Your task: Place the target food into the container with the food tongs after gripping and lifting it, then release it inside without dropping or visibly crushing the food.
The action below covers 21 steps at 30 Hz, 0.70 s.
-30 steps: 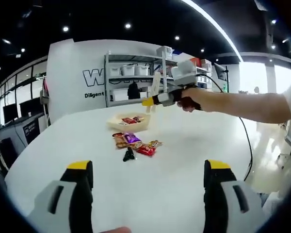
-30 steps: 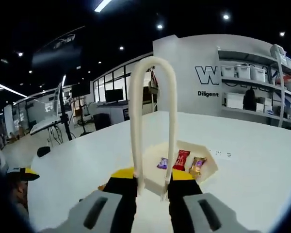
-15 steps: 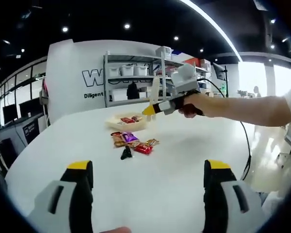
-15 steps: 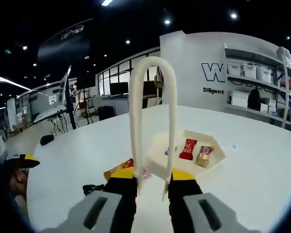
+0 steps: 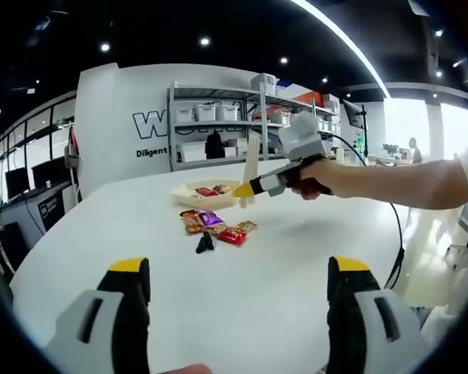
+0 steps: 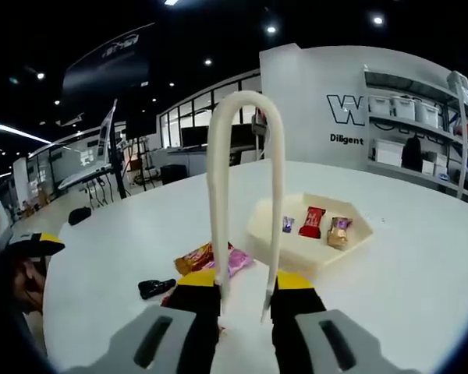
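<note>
**Jaws apart on the left, clamped on tongs on the right**

Jaws of the left gripper stand wide apart with nothing between them, low over the white bench. Beyond them, toward the middle of the bench, a small heap of wrapped snacks lies loose, with a small black object just beside it on the near side. Behind the heap sits a pale shallow container with a few wrapped pieces inside. To the right of it a person's hand holds the right gripper out over the bench, and the cream food tongs stick up from its tip near the container.

From the right gripper view, the right gripper's jaws are pressed in on the two legs of the tongs, whose closed bend rises straight ahead. Left of the tongs the black object lies on the bench, with an orange wrapper and a purple one next to it, partly hidden by the legs. Right of the tongs the container holds three wrapped snacks side by side: a small purple one, a red one and a gold one. Shelving with storage bins stands against the far wall.
</note>
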Tool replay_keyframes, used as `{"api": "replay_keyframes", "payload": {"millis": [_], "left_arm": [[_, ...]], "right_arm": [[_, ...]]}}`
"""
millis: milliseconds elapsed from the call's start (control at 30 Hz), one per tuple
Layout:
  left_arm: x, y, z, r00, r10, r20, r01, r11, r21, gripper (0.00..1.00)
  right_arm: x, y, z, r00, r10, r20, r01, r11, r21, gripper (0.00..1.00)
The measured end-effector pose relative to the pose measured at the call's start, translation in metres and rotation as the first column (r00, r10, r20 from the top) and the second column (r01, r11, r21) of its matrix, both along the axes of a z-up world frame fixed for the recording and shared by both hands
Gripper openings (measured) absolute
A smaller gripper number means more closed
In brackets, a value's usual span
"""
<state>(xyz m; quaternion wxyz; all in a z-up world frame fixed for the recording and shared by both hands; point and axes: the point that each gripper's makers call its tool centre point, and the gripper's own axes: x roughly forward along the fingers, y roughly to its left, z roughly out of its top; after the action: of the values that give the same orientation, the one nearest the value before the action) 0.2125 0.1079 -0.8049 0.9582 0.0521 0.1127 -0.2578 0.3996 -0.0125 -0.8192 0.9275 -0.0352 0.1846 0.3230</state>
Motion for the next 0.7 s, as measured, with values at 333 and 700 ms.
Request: {"api": "replay_keyframes", "payload": {"millis": [333, 700], "left_arm": [[-0.004, 0.003, 0.001, 1.000, 0.005, 0.005, -0.005, 1.000, 0.004, 0.93], [-0.007, 0.003, 0.004, 1.000, 0.002, 0.011, -0.002, 1.000, 0.002, 0.93]], "right_arm": [[-0.007, 0.005, -0.012, 1.000, 0.010, -0.012, -0.010, 1.000, -0.013, 0.18], [-0.012, 0.000, -0.022, 0.999, 0.000, -0.032, 0.000, 1.000, -0.024, 0.19]]}}
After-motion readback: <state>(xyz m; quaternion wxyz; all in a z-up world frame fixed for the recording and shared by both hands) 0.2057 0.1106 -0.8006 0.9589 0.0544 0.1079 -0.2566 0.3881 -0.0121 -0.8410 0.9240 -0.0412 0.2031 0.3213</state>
